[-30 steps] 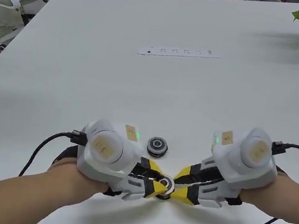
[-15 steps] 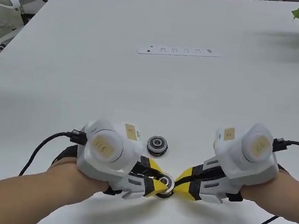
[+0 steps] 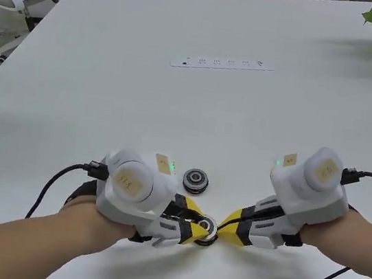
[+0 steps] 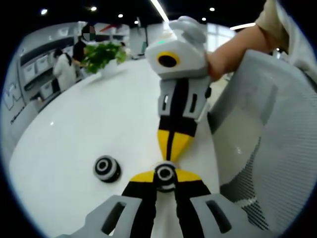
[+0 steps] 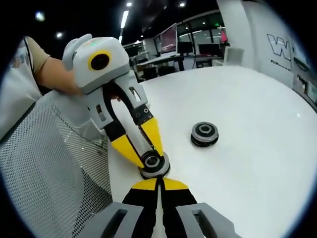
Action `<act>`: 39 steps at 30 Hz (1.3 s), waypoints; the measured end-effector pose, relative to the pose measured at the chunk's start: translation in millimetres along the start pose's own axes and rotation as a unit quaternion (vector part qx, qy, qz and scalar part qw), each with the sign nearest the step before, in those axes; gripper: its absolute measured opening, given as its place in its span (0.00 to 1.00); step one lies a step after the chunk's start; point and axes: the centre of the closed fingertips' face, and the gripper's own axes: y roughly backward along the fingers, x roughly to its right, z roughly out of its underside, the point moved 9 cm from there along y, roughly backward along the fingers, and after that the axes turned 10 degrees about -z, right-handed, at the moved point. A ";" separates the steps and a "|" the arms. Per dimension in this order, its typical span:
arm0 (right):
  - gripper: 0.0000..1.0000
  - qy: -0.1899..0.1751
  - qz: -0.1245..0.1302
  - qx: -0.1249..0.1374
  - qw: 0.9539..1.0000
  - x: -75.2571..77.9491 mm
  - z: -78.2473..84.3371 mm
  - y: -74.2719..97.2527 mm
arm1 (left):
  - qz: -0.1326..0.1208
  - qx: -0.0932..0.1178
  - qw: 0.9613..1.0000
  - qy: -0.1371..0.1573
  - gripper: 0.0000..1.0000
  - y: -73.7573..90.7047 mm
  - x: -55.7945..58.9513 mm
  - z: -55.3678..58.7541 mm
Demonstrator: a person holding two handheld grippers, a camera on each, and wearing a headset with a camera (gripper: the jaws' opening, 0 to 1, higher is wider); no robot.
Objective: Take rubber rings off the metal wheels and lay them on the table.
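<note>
Two metal wheels are in sight, and no rubber ring lies loose on the counter. Judged an early stage, with both rings left to remove. Nearest, between the tongs, the first wheel sits by the counter's near edge. The left tongs clamp it across its sides. The right tongs are pressed together, tips against its dark rim; whether they pinch the ring cannot be told. Beyond both tongs, the second wheel lies flat, untouched.
</note>
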 end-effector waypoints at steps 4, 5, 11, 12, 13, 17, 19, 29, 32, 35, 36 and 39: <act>0.00 -0.010 -0.001 0.004 1.000 -1.0 0.4 0.2 | 0.000 0.000 1.000 -0.001 0.14 -0.3 0.2 0.0; 0.00 -0.012 -0.001 0.004 1.000 -0.9 0.5 0.4 | 0.000 0.000 1.000 -0.001 0.13 -0.3 0.2 0.0; 0.00 -0.032 -0.003 0.011 0.999 -1.4 1.3 1.5 | 0.000 0.000 1.000 -0.002 0.13 -0.5 0.3 0.2; 0.00 -0.034 -0.003 0.012 0.999 -1.5 1.4 1.7 | 0.000 0.000 1.000 -0.002 0.13 -0.4 0.3 0.2; 0.00 -0.035 -0.004 0.014 0.999 -1.3 1.2 2.2 | 0.000 0.000 1.000 -0.002 0.13 -0.4 0.4 0.2; 0.00 -0.044 -0.006 0.019 0.999 -1.4 1.4 2.8 | -0.001 0.000 1.000 -0.002 0.13 -0.2 0.7 0.0; 0.00 -0.046 -0.006 0.020 0.999 -1.6 1.2 2.9 | -0.001 0.000 1.000 -0.002 0.13 -0.4 0.7 0.1; 0.00 -0.070 -0.012 0.037 0.997 -2.1 2.3 5.6 | -0.001 0.000 1.000 -0.001 0.13 -0.4 0.3 0.2; 0.00 -0.078 -0.012 0.036 0.996 -1.6 3.2 4.1 | -0.002 0.000 1.000 0.000 0.13 -0.5 0.4 0.1; 0.00 -0.096 -0.013 0.044 0.994 1.1 5.1 4.2 | -0.003 0.000 1.000 0.001 0.13 -0.5 0.6 0.1; 0.00 -0.103 -0.013 0.048 0.993 1.6 5.4 4.3 | -0.003 0.000 1.000 0.001 0.13 -0.5 0.7 0.1; 0.00 -0.133 -0.012 0.077 0.988 3.1 4.1 6.9 | -0.005 0.000 1.000 0.001 0.13 -0.5 0.9 -0.2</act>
